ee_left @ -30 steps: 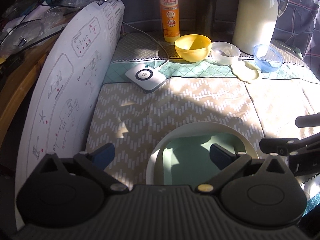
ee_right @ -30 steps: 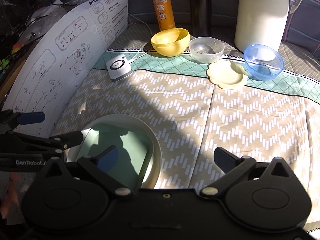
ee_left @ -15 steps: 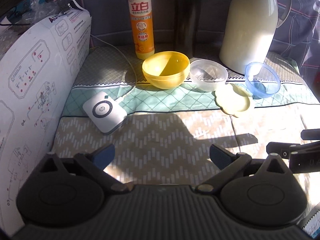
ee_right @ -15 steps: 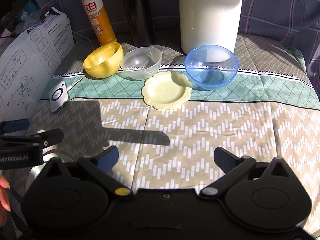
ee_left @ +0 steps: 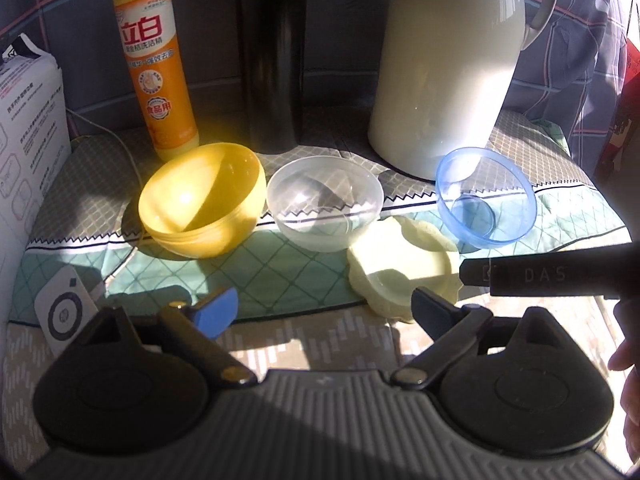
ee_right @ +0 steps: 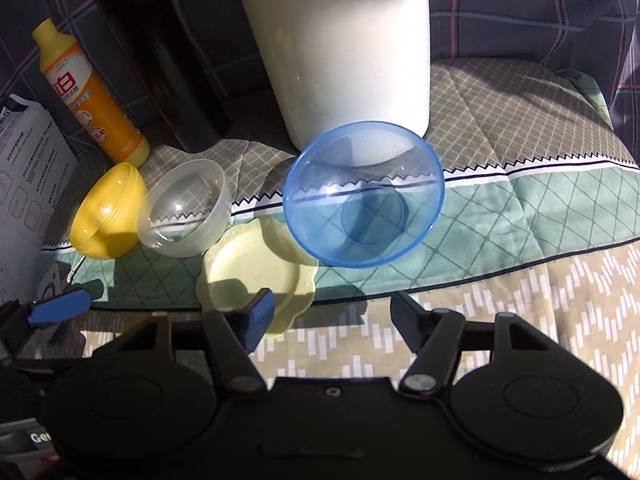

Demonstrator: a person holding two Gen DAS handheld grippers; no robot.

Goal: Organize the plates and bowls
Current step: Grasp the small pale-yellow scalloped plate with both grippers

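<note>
Both tongs, left tongs (ee_left: pixel 324 304) and right tongs (ee_right: pixel 334 308), spread empty, face the translucent blue plastic bowl (ee_right: pixel 363 194) and pale-yellow scalloped plate (ee_right: pixel 256 276); next, probably, pinching the bowl's rim.

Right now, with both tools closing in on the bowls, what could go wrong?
The blue bowl sits right against the white jug; grabbing it could bump the jug. The yellow plate lies partly under the bowl's edge, so it may drag. The right tool and left tool are close and could collide.
</note>
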